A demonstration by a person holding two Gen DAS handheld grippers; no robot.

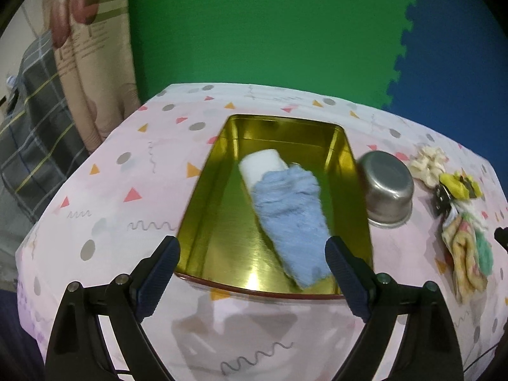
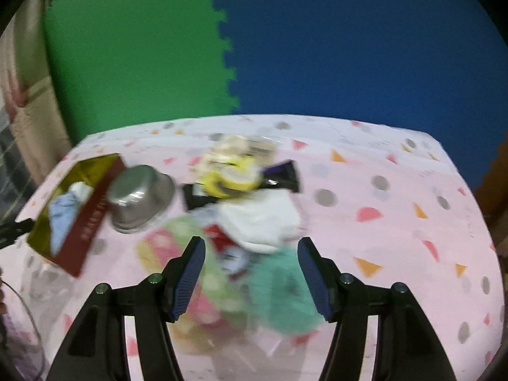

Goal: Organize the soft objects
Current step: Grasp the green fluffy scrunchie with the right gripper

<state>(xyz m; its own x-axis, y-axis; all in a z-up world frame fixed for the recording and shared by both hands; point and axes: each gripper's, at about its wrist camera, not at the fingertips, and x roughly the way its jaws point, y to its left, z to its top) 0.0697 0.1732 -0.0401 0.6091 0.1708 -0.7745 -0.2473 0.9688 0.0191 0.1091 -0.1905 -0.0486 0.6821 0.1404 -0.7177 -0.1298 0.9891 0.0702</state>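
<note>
Tin rim sits between open left tool fingers.

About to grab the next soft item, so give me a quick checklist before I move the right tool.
1. Right tool open: ok.
2. Right tool lined up over the cloth pile: ok.
3. Which item in the pile sits on top: cannot tell, view blurred.
4. Gold tin has room beside the blue towel: ok.
5. Left tool open and empty: ok.
6. Steel bowl clear of the tin: not ok, it sits against the rim.
</note>
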